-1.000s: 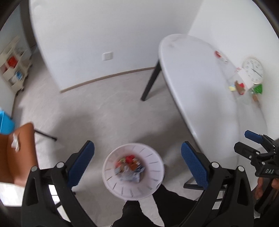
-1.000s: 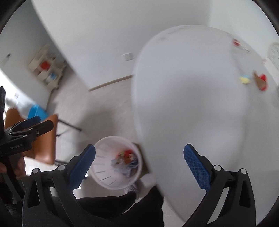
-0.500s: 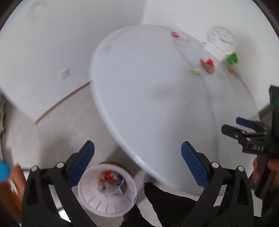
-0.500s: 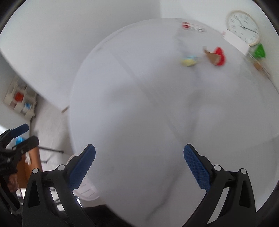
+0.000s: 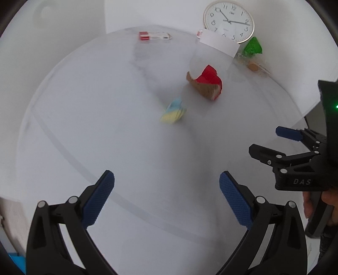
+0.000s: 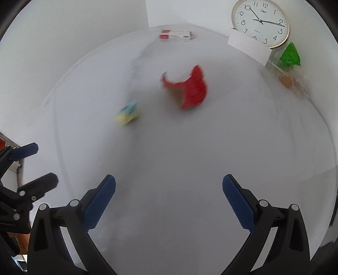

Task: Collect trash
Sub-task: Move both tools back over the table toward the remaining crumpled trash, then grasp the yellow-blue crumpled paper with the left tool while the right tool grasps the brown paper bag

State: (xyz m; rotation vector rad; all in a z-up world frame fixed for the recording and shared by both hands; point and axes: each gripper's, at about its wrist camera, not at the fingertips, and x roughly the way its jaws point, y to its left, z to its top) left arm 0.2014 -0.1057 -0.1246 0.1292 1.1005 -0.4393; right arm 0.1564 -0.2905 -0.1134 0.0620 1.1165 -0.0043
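On the white round table [image 5: 105, 135] lie a crumpled red and brown paper scrap [image 5: 208, 83], also in the right wrist view [image 6: 190, 88], and a small yellow and blue wrapper [image 5: 174, 111] [image 6: 127, 114]. A red and white box [image 5: 154, 36] [image 6: 176, 34] lies at the far edge. A green wrapper [image 5: 252, 46] [image 6: 289, 55] sits by the clock. My left gripper [image 5: 166, 190] is open and empty over the near table. My right gripper [image 6: 169, 193] is open and empty, to the right of the left one.
A wall clock [image 5: 229, 20] leans at the table's far right with a white card [image 5: 218, 43] before it. A small brown round piece [image 5: 252, 66] lies near the green wrapper. White walls stand behind the table.
Both grippers swung up from the floor and the white trash bin to face the tabletop. The bin has left both views and the scraps look closer.
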